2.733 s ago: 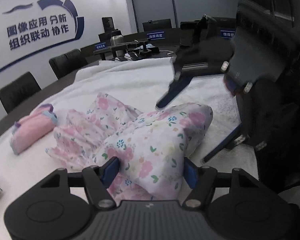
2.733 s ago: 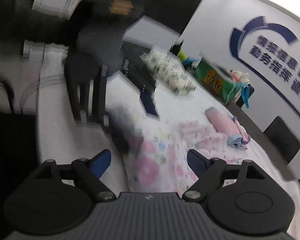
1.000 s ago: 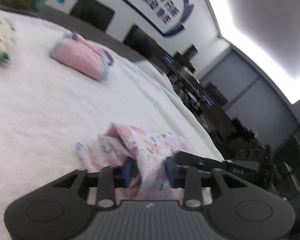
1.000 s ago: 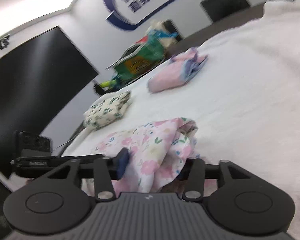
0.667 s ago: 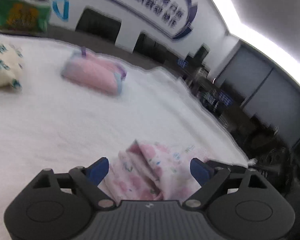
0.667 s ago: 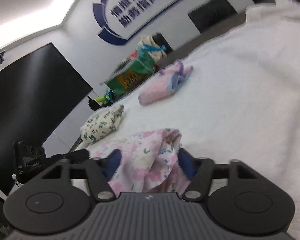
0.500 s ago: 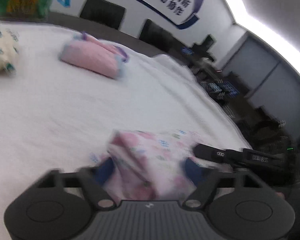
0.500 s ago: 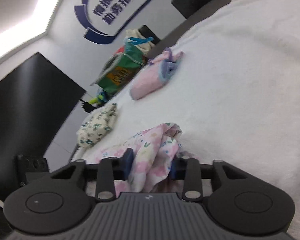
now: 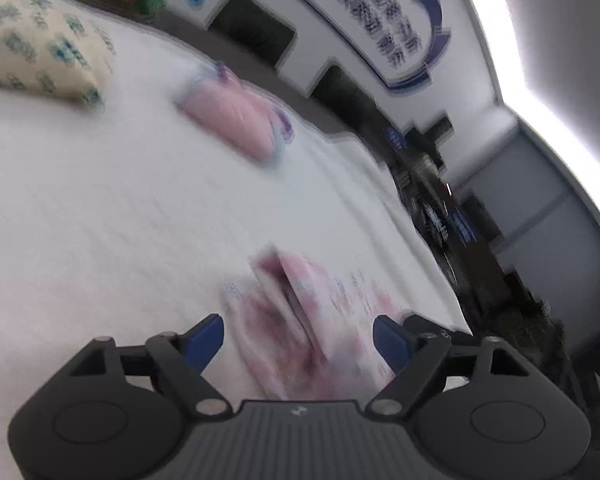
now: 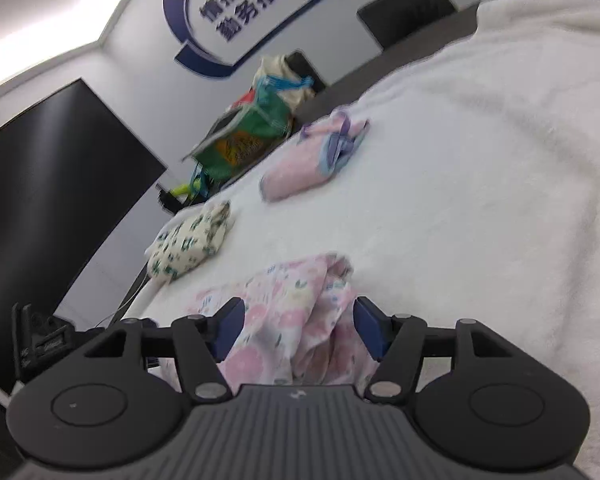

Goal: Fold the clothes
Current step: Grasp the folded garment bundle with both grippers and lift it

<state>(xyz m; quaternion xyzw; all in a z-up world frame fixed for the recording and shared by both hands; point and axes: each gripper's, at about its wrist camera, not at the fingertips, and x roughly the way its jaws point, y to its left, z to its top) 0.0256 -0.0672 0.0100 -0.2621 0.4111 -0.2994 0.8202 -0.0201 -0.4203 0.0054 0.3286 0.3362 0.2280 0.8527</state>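
A pink floral garment lies bunched on the white blanket. In the left wrist view it sits between the open blue fingertips of my left gripper, with the jaws wide apart around it. In the right wrist view the same garment lies between the jaws of my right gripper, which are open on either side of the cloth. The other gripper's dark body shows at the left edge of the right wrist view.
A folded pink garment and a folded cream patterned garment lie farther back on the blanket. A green bag stands beyond them. Dark chairs line the far table edge.
Both grippers have opened: the right one was pinched on the floral garment half a second ago and now stands wider. The left jaws also spread apart. The garment rests on the blanket.
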